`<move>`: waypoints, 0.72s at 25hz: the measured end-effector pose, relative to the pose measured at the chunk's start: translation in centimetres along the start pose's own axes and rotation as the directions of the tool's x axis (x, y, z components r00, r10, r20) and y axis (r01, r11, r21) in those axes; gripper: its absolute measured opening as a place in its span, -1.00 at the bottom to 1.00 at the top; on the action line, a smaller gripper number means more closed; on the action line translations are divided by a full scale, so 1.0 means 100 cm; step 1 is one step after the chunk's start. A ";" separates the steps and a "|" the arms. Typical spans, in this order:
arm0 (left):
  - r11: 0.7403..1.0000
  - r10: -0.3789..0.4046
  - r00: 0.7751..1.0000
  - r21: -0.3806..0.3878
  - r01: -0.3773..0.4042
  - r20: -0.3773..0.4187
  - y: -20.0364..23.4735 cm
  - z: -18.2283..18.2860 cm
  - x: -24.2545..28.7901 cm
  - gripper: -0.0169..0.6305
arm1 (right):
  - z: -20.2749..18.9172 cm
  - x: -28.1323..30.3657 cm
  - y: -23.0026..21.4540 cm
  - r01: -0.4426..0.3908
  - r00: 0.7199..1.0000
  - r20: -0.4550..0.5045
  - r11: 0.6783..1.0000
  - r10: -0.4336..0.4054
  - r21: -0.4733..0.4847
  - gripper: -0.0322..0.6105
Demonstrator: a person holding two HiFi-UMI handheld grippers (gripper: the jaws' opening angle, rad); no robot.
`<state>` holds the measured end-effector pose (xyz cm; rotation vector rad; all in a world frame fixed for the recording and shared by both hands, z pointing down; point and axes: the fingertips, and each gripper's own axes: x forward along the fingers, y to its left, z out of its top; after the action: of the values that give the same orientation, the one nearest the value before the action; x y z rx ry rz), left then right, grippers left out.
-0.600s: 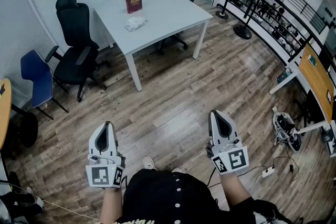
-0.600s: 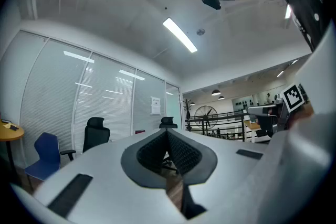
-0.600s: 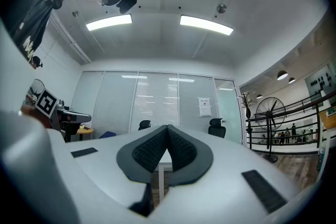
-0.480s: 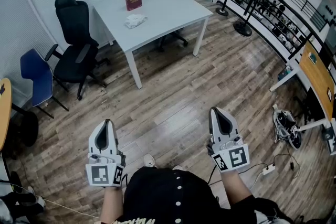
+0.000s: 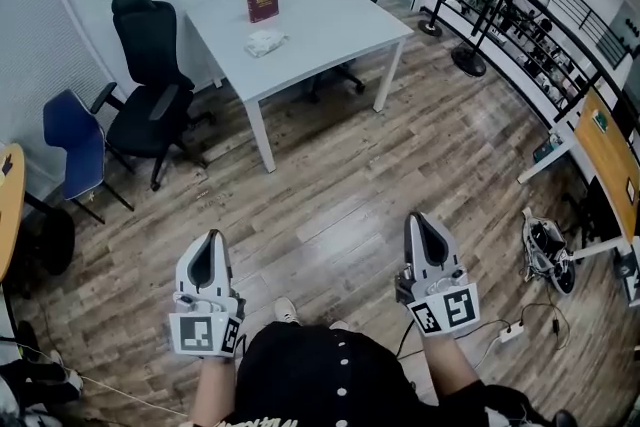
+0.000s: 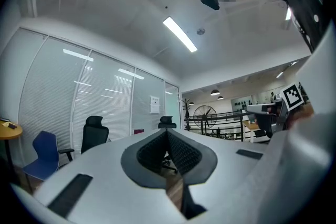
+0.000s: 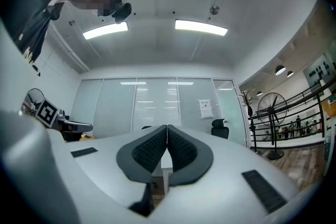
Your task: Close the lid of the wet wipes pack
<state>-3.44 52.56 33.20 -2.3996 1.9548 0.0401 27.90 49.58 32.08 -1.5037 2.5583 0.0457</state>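
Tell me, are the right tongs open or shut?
Shut: on the right tongs the pads meet at the tips, nothing between them.

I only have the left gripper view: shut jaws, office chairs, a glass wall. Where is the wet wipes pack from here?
Observer: In the head view, a small white pack lies on the white table, across the wooden floor and well ahead of both grippers.
Operator: Is its lid open?
Observer: It is too small to tell. A red upright card stands just beyond the pack on the same table.
Operator: And the right gripper?
Observer: The right gripper is shut with nothing between its jaws. It is held beside the left gripper, in front of the person's body.
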 end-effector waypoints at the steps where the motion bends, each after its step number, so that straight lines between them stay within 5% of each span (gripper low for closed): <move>1: 1.000 -0.001 1.000 0.000 0.001 0.001 0.000 0.000 0.001 -0.92 | -0.002 0.001 0.001 -0.006 1.000 -0.013 1.000 0.006 -0.012 -0.81; 9: 1.000 -0.014 1.000 -0.010 0.014 0.007 0.007 -0.003 0.012 -0.92 | -0.002 0.011 -0.002 0.018 1.000 0.007 1.000 -0.018 -0.011 -0.80; 10: 1.000 -0.015 1.000 -0.011 0.015 0.006 0.009 -0.005 0.013 -0.92 | -0.002 0.014 0.000 0.016 1.000 0.011 1.000 -0.016 -0.009 -0.67; 12: 1.000 -0.016 1.000 -0.009 0.016 0.005 0.014 -0.007 0.015 -0.92 | -0.004 0.021 0.006 -0.002 1.000 0.005 1.000 0.002 -0.006 -0.04; 18: 0.999 -0.036 0.999 0.005 0.035 0.014 0.033 -0.008 0.024 -0.92 | -0.009 0.043 0.022 -0.007 1.000 -0.002 1.000 0.007 -0.024 -0.04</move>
<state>-6.17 49.53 33.80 -2.4238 1.9038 0.0515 23.83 46.82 32.11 -1.5038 2.5737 0.0760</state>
